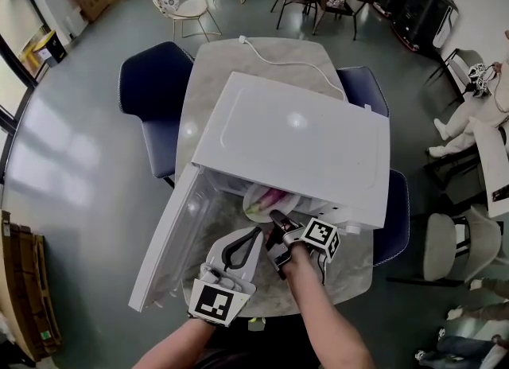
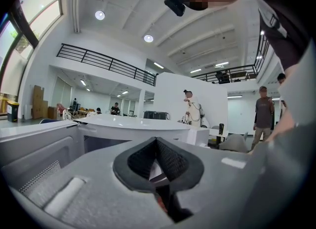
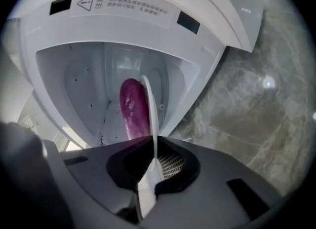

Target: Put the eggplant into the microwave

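Right gripper view, plate (image 3: 150, 109) edge-on, eggplant (image 3: 132, 107) lower end hidden

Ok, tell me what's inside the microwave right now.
A purple eggplant lies on a white plate, partly inside the microwave, its rim clamped by the right gripper. Bare white walls show otherwise; the plate covers the floor beneath it.

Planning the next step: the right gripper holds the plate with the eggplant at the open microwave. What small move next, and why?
Probably ease the right gripper forward and lower the plate onto the microwave floor. Its jaws clamp the plate's rim, the eggplant lies on it at the opening, and the door stands open.
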`<state>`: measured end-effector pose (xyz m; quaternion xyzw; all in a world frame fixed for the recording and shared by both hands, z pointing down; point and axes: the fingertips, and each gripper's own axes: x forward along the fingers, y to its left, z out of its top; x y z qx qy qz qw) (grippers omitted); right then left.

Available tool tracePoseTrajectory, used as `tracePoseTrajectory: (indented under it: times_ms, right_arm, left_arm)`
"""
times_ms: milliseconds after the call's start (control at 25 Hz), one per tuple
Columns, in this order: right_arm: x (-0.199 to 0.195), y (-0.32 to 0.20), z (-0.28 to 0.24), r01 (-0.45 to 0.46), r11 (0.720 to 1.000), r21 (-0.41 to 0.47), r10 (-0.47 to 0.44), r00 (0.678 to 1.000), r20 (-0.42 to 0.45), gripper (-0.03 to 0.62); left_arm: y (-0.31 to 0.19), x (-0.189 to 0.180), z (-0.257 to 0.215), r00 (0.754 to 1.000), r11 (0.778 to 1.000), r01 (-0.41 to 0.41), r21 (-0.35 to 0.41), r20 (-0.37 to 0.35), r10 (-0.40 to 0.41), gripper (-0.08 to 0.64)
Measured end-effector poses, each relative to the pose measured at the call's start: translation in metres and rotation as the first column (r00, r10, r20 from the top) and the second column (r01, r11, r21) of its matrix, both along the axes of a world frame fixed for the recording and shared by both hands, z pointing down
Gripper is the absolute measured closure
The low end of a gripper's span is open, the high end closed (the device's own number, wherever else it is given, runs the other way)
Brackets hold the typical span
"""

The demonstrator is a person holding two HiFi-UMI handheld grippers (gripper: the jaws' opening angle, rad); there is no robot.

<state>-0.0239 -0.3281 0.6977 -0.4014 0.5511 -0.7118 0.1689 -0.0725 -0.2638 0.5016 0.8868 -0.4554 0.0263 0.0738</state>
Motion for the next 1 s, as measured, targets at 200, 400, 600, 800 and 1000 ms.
tracePoseTrajectory:
  times_ms: [200,400,600,800,1000]
  right_arm:
    - [0.003,-0.008,0.004,-0.050,0.999,0.003,0.050,0.999,0.000,0.573]
    - [0.001,-0.015,0.007,-0.091,0.996,0.012,0.091,0.996,0.002,0.573]
    - [0.004,-0.021,0.011,-0.134,0.991,0.017,0.134,0.991,0.000,0.572]
    - [0.004,-0.026,0.014,-0.148,0.989,0.012,0.148,0.989,-0.005,0.572]
    - [0.005,-0.040,0.010,-0.193,0.980,0.041,0.192,0.981,0.028,0.572]
  left_arm:
    - [-0.015,0.003,0.012,1.000,1.000,0.001,-0.016,0.006,-0.001,0.555]
    - [-0.038,0.008,0.024,1.000,1.000,0.003,-0.010,0.015,-0.003,0.555]
    - [-0.055,0.009,0.035,1.000,1.000,-0.004,-0.021,0.027,0.005,0.554]
    - [-0.066,0.009,0.044,1.000,0.999,-0.007,-0.036,0.025,0.008,0.554]
    - [-0.071,0.008,0.046,1.000,0.999,-0.004,-0.035,0.023,0.005,0.554]
